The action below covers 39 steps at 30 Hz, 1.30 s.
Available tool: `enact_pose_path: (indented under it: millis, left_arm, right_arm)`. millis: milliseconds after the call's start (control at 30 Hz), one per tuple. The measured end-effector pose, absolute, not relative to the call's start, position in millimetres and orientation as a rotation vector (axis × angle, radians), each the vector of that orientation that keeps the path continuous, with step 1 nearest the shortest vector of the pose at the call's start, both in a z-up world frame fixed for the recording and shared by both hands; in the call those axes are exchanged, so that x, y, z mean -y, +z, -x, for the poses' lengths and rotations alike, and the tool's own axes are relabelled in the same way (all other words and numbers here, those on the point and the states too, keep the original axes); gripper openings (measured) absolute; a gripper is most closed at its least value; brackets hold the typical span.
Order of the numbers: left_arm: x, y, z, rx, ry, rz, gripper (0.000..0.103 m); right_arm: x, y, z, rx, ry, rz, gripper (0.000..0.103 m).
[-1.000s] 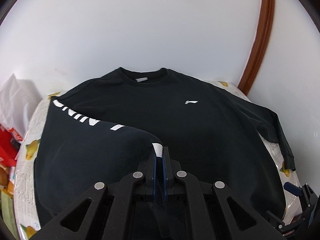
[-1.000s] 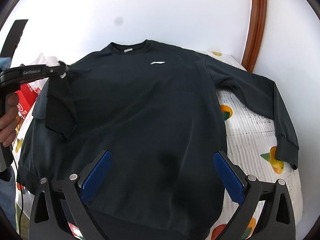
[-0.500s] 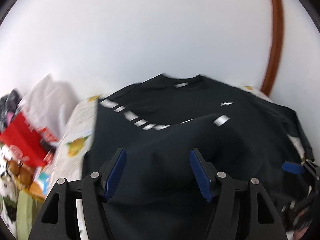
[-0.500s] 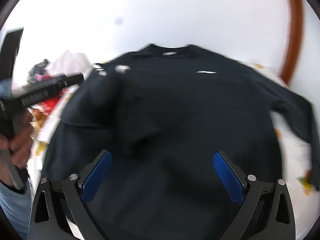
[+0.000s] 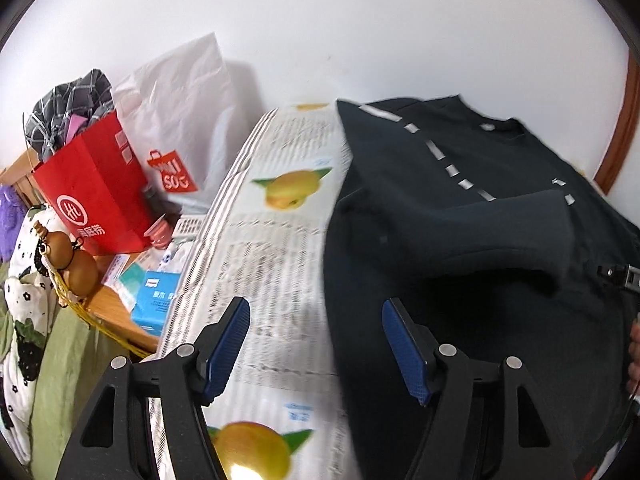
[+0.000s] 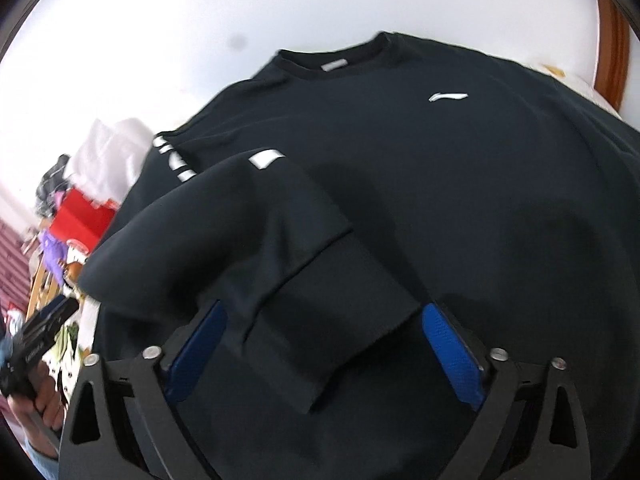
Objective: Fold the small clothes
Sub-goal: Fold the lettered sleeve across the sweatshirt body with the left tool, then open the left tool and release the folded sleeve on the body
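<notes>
A black long-sleeved sweatshirt [image 6: 460, 168] lies flat on a fruit-print cover [image 5: 280, 216], collar towards the wall. Its left sleeve [image 6: 256, 240], with white lettering, is folded across the chest, and the cuff [image 6: 332, 320] lies between my right gripper's fingers. My right gripper [image 6: 324, 344] is open, low over the cuff. My left gripper [image 5: 316, 340] is open and empty, over the cover at the sweatshirt's left edge [image 5: 336, 280]. The sweatshirt also shows in the left wrist view [image 5: 460, 208]. The left gripper shows at the lower left of the right wrist view [image 6: 40, 332].
Left of the bed stand a red paper bag [image 5: 92, 200] with checked cloth, a white shopping bag [image 5: 180, 108], a blue box [image 5: 154, 304] and gourds [image 5: 76, 260] on a wooden surface. A white wall is behind. A brown wooden frame [image 6: 612, 40] is at the right.
My left gripper has opened, let go of the sleeve and swung left off the sweatshirt. The sleeve now lies folded on the chest. My right gripper has moved in over the cuff.
</notes>
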State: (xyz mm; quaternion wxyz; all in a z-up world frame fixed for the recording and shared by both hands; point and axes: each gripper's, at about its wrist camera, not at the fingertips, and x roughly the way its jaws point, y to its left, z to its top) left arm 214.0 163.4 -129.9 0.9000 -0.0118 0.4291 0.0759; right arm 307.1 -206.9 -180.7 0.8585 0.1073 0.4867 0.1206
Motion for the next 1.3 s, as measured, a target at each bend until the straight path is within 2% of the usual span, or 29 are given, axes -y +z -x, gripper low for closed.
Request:
enact_pose_path:
  millis: [33, 67, 100, 167, 200, 233, 333, 467, 567, 633, 667, 700, 733, 833, 933, 1167, 1233, 1300]
  left_arm:
    - [-165.9, -134.9, -218.7, -0.898, 0.165, 0.011, 0.067]
    - [-167.3, -138.6, -221.8, -0.902, 0.171, 0.002, 0.067]
    - [-167.9, -141.3, -226.5, -0.907, 0.173, -0.005, 0.067]
    - [-165.8, -144.4, -238.8, -0.906, 0.156, -0.022, 0.067]
    - [-163.3, -144.9, -246.1, -0.899, 0.152, -0.040, 0.067]
    - [-161.1, -145.2, -252.0, -0.893, 0.152, -0.052, 0.067]
    - [-156.8, -146.7, -271.1, -0.885, 0.149, -0.066, 0.067]
    - [-152.6, -151.4, -293.1, -0.881, 0.166, -0.081, 0.066]
    - [-145.5, -155.8, -306.1, -0.879, 0.165, -0.113, 0.057]
    - [-141.6, -159.0, -312.9, -0.886, 0.171, -0.123, 0.039]
    - [-140.3, -160.6, -314.8, -0.891, 0.177, -0.128, 0.033]
    - [-139.7, -162.9, -316.1, -0.899, 0.178, -0.127, 0.021]
    - [-139.3, -164.7, -316.4, -0.905, 0.166, -0.115, 0.016]
    - [-135.3, -164.6, -312.4, -0.893, 0.174, -0.147, 0.010]
    - [-134.1, -164.0, -311.3, -0.889, 0.191, -0.157, 0.008]
    - [-145.8, -161.1, -310.6, -0.918, 0.177, -0.068, 0.008]
    - [-145.5, -160.9, -309.6, -0.924, 0.173, -0.058, 0.008]
    - [-147.1, -161.1, -309.1, -0.932, 0.169, -0.046, 0.008]
  right_arm:
    - [204.5, -185.0, -311.4, -1.030, 0.225, -0.207, 0.085]
    - [203.2, -184.6, -311.8, -1.015, 0.204, -0.177, 0.076]
    - [198.8, -184.5, -312.8, -0.997, 0.175, -0.120, 0.060]
    - [191.3, -183.9, -314.9, -0.981, 0.166, -0.035, 0.043]
    - [189.9, -182.2, -315.5, -0.980, 0.212, -0.044, 0.020]
    - [189.7, -181.6, -315.9, -0.988, 0.260, -0.072, 0.012]
    - [188.3, -173.6, -317.3, -0.977, 0.258, -0.044, 0.012]
    - [201.0, -135.9, -318.9, -0.903, 0.278, -0.063, 0.012]
    - [214.3, -106.8, -329.2, -0.855, 0.268, -0.059, 0.012]
    - [226.0, -91.3, -335.8, -0.815, 0.255, -0.051, 0.012]
    - [232.7, -86.7, -336.9, -0.802, 0.247, -0.047, 0.012]
    - [241.2, -81.3, -339.7, -0.787, 0.237, -0.048, 0.012]
    - [252.6, -76.0, -342.0, -0.771, 0.217, -0.054, 0.012]
    - [290.0, -68.4, -347.6, -0.738, 0.131, -0.074, 0.012]
    - [334.0, -75.3, -356.1, -0.767, 0.054, -0.140, 0.012]
    - [364.7, -142.0, -380.8, -0.996, 0.043, -0.182, 0.013]
    - [367.2, -153.9, -381.9, -1.028, 0.024, -0.167, 0.017]
    - [373.5, -160.9, -382.0, -1.045, -0.033, -0.141, 0.025]
